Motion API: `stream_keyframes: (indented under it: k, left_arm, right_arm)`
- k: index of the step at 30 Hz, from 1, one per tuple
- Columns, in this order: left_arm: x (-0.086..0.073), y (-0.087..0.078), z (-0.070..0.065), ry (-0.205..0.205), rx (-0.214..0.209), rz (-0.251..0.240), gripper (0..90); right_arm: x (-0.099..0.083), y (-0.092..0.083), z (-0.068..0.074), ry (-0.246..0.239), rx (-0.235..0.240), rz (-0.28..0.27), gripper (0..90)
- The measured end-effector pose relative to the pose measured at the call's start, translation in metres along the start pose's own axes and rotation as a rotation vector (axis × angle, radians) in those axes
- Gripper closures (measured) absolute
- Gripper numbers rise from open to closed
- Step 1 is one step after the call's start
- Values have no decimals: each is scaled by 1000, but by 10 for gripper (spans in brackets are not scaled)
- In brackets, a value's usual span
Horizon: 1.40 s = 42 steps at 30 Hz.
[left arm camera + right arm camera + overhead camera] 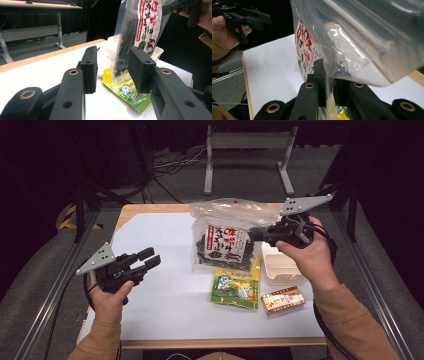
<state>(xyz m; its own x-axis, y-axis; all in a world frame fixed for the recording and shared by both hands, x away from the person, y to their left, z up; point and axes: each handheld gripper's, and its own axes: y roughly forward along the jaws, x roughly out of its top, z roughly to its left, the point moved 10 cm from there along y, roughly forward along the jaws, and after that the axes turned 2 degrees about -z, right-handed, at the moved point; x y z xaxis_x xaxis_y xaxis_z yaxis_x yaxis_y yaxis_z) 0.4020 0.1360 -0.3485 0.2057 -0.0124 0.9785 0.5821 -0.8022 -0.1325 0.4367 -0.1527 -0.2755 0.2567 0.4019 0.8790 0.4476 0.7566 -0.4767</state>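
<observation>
Clear plastic, crinkled and shiny, makes up the big seaweed bag [225,237] that the right tool [257,234] holds up off the tabletop [160,310]. In the right gripper view the two black jaws are pressed together on the bag's edge [327,75], with the film pinched flat between them and the rest of the bag ballooning above and to the right. A label with red and black characters [227,242] sits on the bag's front, and dark flakes fill its lower part. The bag hangs near the far middle of the white sheet covering the tabletop, its bottom close above a yellow-green packet [236,289] that lies flat.

Just right of that packet lies a small red-and-gold box [283,300], and behind the box stands a cream container [280,267], partly under the right hand [310,257].

The left tool [150,257] is held by the left hand [111,292] over the left part of the sheet, well apart from the bag. Its jaws stand apart with nothing between them; in the left gripper view the gap frames the hanging bag [140,27] and the yellow-green packet [130,91] farther off. A grey three-cornered plate tops each tool. Orange-brown sleeves cover both forearms.
</observation>
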Motion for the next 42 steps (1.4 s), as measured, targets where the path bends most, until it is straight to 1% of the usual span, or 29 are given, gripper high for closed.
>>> stream_keyframes:
  k: [1,2,3,8,16,21,23,24,27,29,37,39,42]
  left_arm:
    - [0,0,0,0,1,2,600]
    - [0,0,0,0,1,2,599]
    - [-1,0,1,-1,2,3,597]
    - [-4,0,4,-16,5,9,582]
    - [-8,2,7,-17,14,23,562]
    - [-10,2,9,-27,18,30,559]
    - [-10,3,10,-26,19,29,557]
    - [-10,3,10,-28,21,30,556]
    - [-11,3,10,-28,20,35,552]
    - [-12,3,11,-30,21,36,552]
    - [-13,4,12,-33,24,39,548]
    - [-14,4,12,-40,24,40,544]
    - [-15,5,13,-37,27,42,537]
  right_arm:
    - [0,-3,-2,1,-10,0,827]
    - [0,-3,-2,1,-10,0,827]
    - [1,-8,-6,0,-25,0,827]
    - [1,-20,-15,-2,-68,6,827]
    - [1,-38,-31,11,-128,3,827]
    - [2,-47,-42,1,-172,7,826]
    - [2,-49,-44,-3,-178,7,826]
    - [2,-53,-50,-10,-201,12,826]
    - [3,-58,-57,-17,-225,15,825]
    - [3,-59,-59,-16,-230,14,825]
    - [1,-68,-82,4,-280,20,825]
    - [0,-70,-86,8,-290,23,824]
    - [1,-71,-89,8,-299,23,824]
